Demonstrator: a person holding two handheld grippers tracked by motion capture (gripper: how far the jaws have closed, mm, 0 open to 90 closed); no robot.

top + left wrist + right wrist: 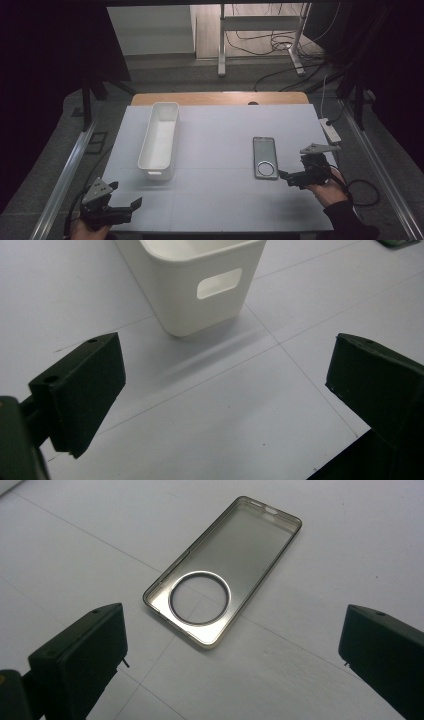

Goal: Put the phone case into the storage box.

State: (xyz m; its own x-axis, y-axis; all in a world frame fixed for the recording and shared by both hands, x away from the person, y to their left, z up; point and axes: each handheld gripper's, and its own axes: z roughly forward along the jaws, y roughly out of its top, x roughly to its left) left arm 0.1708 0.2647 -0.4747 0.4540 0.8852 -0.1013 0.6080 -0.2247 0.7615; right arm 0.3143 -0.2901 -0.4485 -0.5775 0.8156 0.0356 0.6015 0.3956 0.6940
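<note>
A clear phone case [264, 157] lies flat on the white table [220, 145], open side up, on the right half of the top and well apart from a long white bin [160, 140] that stands on the left half. In the right gripper view the phone case [225, 570] shows a thin metal-coloured rim and a large ring set into its near end, and it rests at a slant just ahead of the two black jaws. The right gripper [294, 178] is held low over the table at the near right, just beside the near end of the case but not touching it; its jaws stand wide apart with nothing between them, and in its own view the right gripper [232, 650] frames bare table below the case. A hand [327, 192] in a dark sleeve holds it from the bottom right. The left gripper [127, 210] sits at the near left corner of the table, its jaws also spread wide and holding nothing. In the left gripper view the left gripper [225, 380] points toward the near short end of the bin [195, 285], which has a rounded handle slot cut through its wall; the bin stands near the jaws but clear of them. A white power strip [330, 130] lies along the right edge of the table.
</note>
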